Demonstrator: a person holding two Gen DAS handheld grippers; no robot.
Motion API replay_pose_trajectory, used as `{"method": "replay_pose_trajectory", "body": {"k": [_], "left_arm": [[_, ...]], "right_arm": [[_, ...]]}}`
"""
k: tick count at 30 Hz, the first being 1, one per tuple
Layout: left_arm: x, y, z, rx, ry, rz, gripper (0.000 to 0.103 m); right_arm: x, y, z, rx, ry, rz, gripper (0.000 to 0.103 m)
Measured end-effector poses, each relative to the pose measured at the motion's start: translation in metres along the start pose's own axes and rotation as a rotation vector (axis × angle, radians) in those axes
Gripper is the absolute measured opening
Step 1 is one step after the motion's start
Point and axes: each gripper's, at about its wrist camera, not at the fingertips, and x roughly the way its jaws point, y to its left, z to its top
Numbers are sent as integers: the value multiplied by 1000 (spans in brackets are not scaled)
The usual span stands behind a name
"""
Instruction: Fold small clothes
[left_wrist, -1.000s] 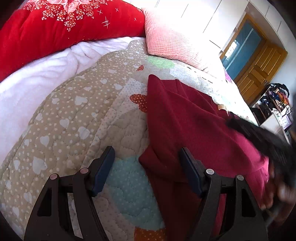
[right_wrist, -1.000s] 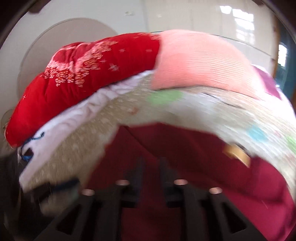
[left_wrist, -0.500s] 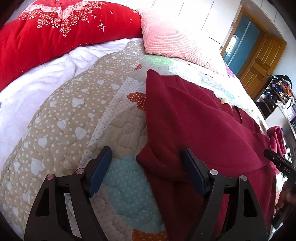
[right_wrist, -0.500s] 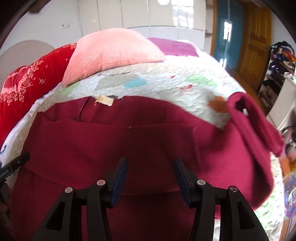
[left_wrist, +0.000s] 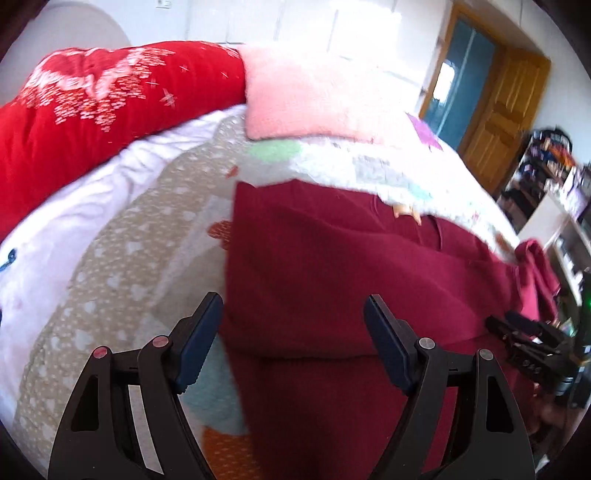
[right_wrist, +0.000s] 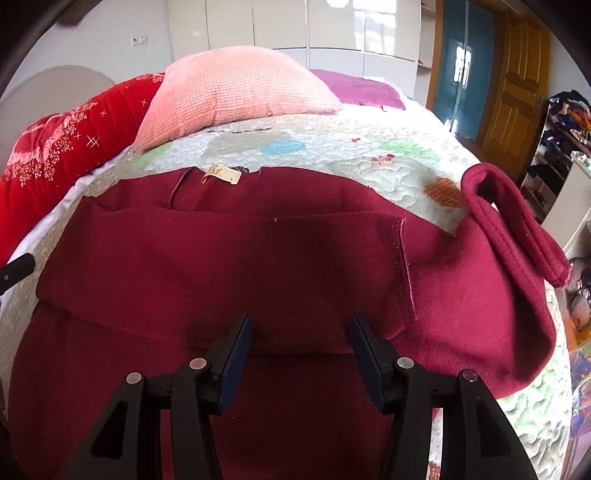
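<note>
A dark red sweater lies spread on a quilted bed, partly folded, with a tan neck label at its far edge. One sleeve is curled up at the right. In the left wrist view the sweater fills the middle and right. My left gripper is open and empty above the sweater's left folded edge. My right gripper is open and empty above the fold line at the sweater's near middle. It also shows at the right in the left wrist view.
A red flowered duvet and a pink pillow lie at the head of the bed. The patchwork quilt covers the bed. A wooden door and cluttered shelves stand at the right.
My right gripper opened and settled over the sweater's fold. My left gripper shifted right, so the sweater's folded edge now lies between its fingers.
</note>
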Motion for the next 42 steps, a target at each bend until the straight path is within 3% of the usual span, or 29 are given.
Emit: {"method": "replay_pose_trajectory", "body": {"k": [4, 8, 12, 16, 20, 25, 34, 38, 39, 40, 42], "left_arm": [[27, -11, -3, 46, 68, 41, 79], [30, -13, -5, 62, 67, 54, 79], [30, -13, -8, 70, 65, 59, 79], [31, -14, -10, 85, 61, 69, 80], [33, -15, -10, 88, 61, 68, 82], [34, -16, -11, 88, 60, 66, 83], [37, -19, -11, 99, 57, 67, 89], [39, -19, -11, 99, 57, 63, 90], [39, -19, -11, 99, 58, 62, 90], [39, -18, -10, 98, 58, 61, 90], [39, -18, -10, 97, 58, 60, 90]], "right_arm": [[1, 2, -5, -4, 5, -2, 57], [-4, -1, -4, 29, -1, 15, 57], [-20, -16, 2, 126, -45, 90, 57], [-53, -41, 8, 178, -153, 67, 58], [-65, -75, 16, 226, -182, -6, 63], [-47, -108, 33, 297, -167, -16, 63], [13, -132, 78, 270, -113, -98, 63], [36, -162, 91, 375, -77, -69, 63], [35, -167, 91, 392, -88, -67, 59], [31, -172, 91, 399, -102, -80, 38], [21, -178, 92, 375, -115, -95, 9]]}}
